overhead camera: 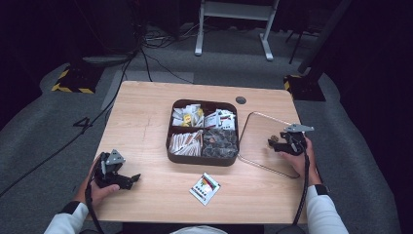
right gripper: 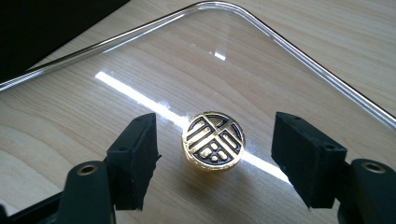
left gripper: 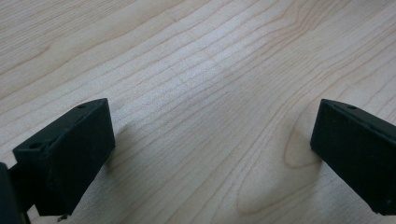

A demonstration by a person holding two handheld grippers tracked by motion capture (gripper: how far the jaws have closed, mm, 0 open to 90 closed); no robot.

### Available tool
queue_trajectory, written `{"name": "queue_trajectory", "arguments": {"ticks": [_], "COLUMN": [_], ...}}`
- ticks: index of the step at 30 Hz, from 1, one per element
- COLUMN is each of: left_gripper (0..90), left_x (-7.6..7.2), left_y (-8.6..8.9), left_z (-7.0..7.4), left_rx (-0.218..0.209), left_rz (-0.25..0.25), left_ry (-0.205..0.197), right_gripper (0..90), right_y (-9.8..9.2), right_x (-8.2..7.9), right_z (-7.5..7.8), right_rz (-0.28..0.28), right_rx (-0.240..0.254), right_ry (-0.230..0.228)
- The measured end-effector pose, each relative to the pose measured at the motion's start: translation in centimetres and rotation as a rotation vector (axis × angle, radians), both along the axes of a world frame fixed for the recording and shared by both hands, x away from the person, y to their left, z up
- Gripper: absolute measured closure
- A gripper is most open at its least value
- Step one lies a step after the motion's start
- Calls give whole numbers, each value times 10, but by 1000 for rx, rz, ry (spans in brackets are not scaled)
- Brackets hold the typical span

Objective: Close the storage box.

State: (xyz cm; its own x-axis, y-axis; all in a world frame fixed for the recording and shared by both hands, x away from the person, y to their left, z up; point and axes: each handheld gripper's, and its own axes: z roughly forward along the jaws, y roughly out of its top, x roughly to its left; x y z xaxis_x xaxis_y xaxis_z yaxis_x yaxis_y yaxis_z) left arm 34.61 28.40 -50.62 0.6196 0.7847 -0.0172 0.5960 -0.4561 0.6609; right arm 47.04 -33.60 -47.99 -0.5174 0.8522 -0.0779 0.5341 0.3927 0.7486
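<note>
Claws first: the right gripper (right gripper: pixel 215 161) is wide open and holds nothing, with a round gold knob (right gripper: pixel 214 141) between its jaws on a clear glass lid (right gripper: pixel 299 60). If the jaws shut off-centre, the shiny knob might slip out. The left gripper (left gripper: pixel 210 158) rests open over bare table (left gripper: pixel 196 70). The dark box (overhead camera: pixel 203 160) nearby holds packets and sticks in four parts.

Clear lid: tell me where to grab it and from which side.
Grip the round gold knob at the centre of the clear lid. The lid lies flat on the table, offering little edge. Come from above: the right gripper already has its jaws open on either side of the knob.
</note>
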Motion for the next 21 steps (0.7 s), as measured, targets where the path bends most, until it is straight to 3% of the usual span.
{"name": "queue_trajectory", "arguments": {"ticks": [8,11,15,21], "left_gripper": [1,1,1,1], "left_x": [0,0,0,0], "left_y": [0,0,0,0], "left_z": [0,0,0,0], "left_rx": [-1,-1,-1,-1], "left_rz": [2,2,2,2], "left_ry": [0,0,0,0], "right_gripper": [331,334,360,484], "right_y": [-1,-2,-3,-3], "right_x": [7,12,16,17], "right_z": [-9,-13,-14,-13], "right_rz": [-15,-15,-28,-16], "right_rx": [1,17,42,46], "right_ry": [29,60,65,69]}}
